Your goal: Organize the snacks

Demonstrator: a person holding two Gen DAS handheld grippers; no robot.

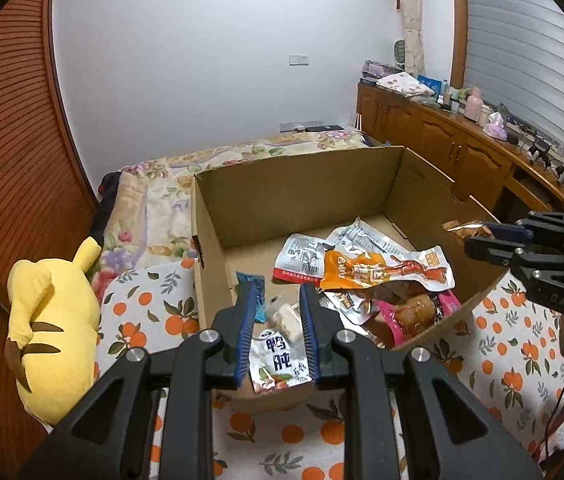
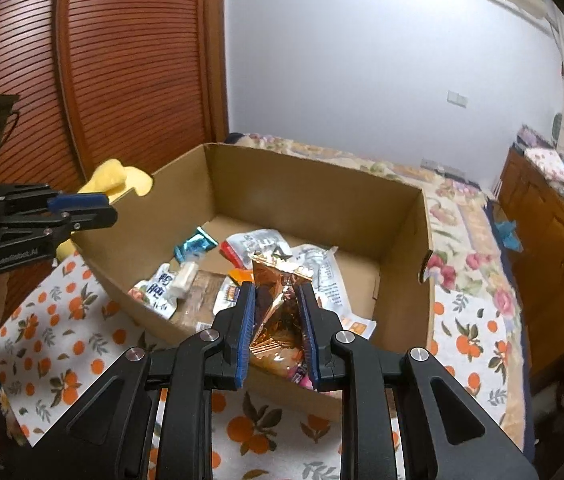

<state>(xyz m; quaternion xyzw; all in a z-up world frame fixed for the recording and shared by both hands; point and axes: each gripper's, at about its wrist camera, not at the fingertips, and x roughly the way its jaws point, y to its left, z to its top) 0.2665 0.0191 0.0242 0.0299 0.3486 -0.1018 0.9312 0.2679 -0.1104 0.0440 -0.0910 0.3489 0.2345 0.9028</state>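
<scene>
Several snack packets already lie in the box [image 2: 402, 208] on the bed; the right gripper [image 2: 275, 300], clamped on a copper foil packet [image 2: 277, 304], holds it over the box, unreleased, while the left gripper [image 1: 275, 300] hangs shut and empty.

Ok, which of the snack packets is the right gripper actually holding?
The shiny copper-gold foil packet, pinched between the right gripper's fingers above the cardboard box's near edge. The white, orange and pink packets all lie loose on the box floor.
</scene>
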